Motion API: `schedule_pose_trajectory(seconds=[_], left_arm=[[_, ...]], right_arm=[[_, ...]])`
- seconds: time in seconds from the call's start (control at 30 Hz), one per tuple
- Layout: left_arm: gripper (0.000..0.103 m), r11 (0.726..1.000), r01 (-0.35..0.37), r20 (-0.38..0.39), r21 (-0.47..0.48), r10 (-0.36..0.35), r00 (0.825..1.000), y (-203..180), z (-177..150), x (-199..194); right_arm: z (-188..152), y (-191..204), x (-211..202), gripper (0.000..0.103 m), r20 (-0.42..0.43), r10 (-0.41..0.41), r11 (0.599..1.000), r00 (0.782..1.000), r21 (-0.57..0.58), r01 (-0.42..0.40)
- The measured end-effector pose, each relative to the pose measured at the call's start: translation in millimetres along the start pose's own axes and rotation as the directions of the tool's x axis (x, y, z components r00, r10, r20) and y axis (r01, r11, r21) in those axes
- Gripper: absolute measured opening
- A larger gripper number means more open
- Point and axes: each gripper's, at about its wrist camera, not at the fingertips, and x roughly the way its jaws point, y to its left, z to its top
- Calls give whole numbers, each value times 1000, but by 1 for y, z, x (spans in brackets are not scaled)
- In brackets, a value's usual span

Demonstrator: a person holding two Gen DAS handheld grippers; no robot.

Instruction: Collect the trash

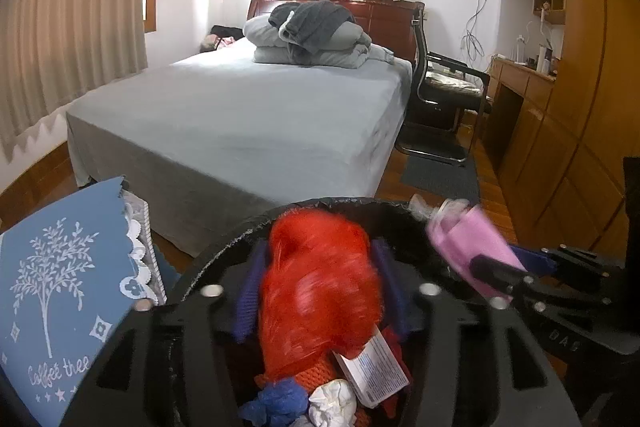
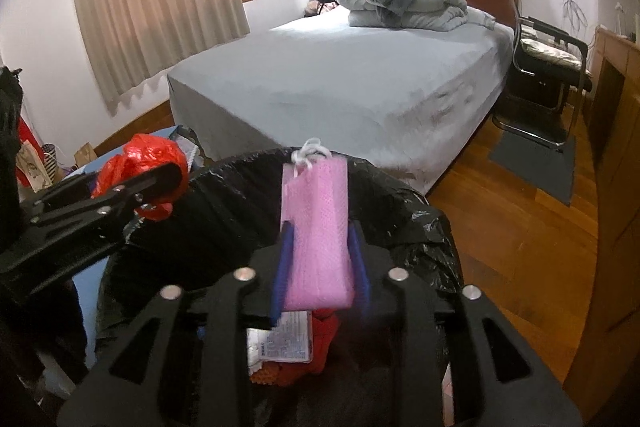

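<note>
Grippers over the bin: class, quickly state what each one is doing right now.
Left gripper: open, red plastic bag loose between its fingers, above the trash bin.
Right gripper: open, pink mesh pouch between its fingers.

Grey bed (image 1: 240, 115), folded bedding (image 1: 312, 39) stacked; chair (image 1: 444, 87) beside; blurred shelves, perhaps bottles.

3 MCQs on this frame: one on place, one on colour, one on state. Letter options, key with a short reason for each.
1. Where do both grippers hang?
A. over the bin
B. over the bed
C. over the desk

2. What colour is the bag in the left gripper?
A. green
B. red
C. white

3. What lies on the bed?
A. scattered trash
B. nothing
C. folded bedding

Key:
1 A: the black-lined bin sits under both.
2 B: the bag between the left gripper fingers is red; the right gripper has a pink pouch.
3 C: bedding is stacked at the head of the bed.
</note>
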Motion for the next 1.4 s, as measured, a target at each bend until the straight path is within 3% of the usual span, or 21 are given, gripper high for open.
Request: schedule_pose_trajectory(seconds=[0.03, 0.17, 0.2, 0.33, 0.5, 1.4], left_arm=[[66, 1000, 1, 3, -2, -1, 1000, 1, 1, 0], [79, 1000, -3, 8, -13, 3, 1000, 6, 4, -3], [79, 1000, -9, 13, -20, 9, 1000, 9, 4, -5], [88, 999, -36, 27, -41, 37, 999, 20, 7, -14], [97, 995, -79, 44, -53, 81, 996, 32, 9, -31], [97, 982, -170, 111, -83, 179, 978, 39, -16, -150]], right_arm=[[0, 0, 1, 47, -1, -1, 1000, 1000, -2, 1], [-1, 1, 2, 69, 6, -22, 1000, 1000, -10, 22], [-2, 1, 1, 79, 11, -26, 1000, 1000, -9, 26], [-2, 1, -7, 95, 28, -32, 999, 999, -8, 32], [1, 5, -15, 97, 26, -26, 1000, 999, -9, 26], [13, 68, -110, 98, 95, 117, 991, 988, -68, -111]])
